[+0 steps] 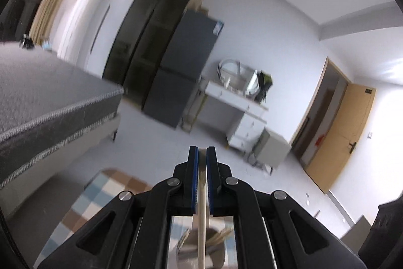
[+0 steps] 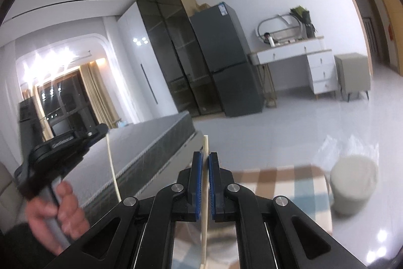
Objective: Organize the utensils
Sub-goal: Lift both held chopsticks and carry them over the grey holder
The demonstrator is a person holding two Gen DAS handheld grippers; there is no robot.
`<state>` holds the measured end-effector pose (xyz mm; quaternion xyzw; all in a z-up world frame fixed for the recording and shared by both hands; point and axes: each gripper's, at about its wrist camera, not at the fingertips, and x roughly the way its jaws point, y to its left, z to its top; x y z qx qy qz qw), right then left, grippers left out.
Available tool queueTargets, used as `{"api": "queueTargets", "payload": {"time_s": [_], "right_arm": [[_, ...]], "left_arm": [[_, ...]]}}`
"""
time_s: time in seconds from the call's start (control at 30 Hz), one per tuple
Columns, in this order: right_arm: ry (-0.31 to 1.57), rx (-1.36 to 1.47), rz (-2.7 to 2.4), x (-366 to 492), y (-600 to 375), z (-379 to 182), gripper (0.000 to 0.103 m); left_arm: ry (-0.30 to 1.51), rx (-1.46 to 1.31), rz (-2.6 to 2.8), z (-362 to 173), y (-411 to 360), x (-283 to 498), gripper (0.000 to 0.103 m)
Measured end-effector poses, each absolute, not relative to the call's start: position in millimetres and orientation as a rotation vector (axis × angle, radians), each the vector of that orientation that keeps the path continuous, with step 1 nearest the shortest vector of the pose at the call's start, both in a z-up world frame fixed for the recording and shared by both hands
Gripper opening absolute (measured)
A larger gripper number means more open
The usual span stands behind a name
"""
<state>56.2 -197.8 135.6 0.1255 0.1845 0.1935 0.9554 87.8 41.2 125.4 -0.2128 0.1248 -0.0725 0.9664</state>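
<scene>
Chopsticks, two: one clamped in left gripper [image 1: 202,155], one in right gripper [image 2: 205,160], each upright along the fingers, holder [image 1: 201,251] directly beneath left

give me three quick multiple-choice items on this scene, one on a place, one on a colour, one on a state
1. Where is the metal utensil holder?
A. below the left hand-held gripper
B. on the bed
C. on the white desk

2. What colour are the gripper pads?
A. red
B. blue
C. green

3. What state is the right hand-held gripper in?
A. open and empty
B. shut on a chopstick
C. shut on a spoon

Answers: 1 A, the left wrist view shows the holder under the fingers, on the checked cloth. 2 B, blue pads line both fingers. 3 B, a pale thin stick is pinched between the pads.
</scene>
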Motion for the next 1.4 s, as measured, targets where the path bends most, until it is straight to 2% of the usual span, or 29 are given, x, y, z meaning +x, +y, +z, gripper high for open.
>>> {"api": "queueTargets", "payload": {"time_s": [0.17, 0.5, 0.7, 1.4], "right_arm": [[0.373, 0.259, 0.380, 96, -185, 145, 0.005], [0.422, 0.379, 0.346, 149, -197, 119, 0.005], [0.426, 0.380, 0.339, 166, -195, 104, 0.005], [0.493, 0.395, 0.335, 161, -189, 58, 0.005]], "left_arm": [[0.137, -0.404, -0.084, 119, 32, 113, 0.002], [0.078, -0.322, -0.064, 86, 14, 165, 0.002], [0.083, -0.276, -0.082, 71, 6, 162, 0.002], [0.115, -0.050, -0.163, 68, -24, 135, 0.002]]}}
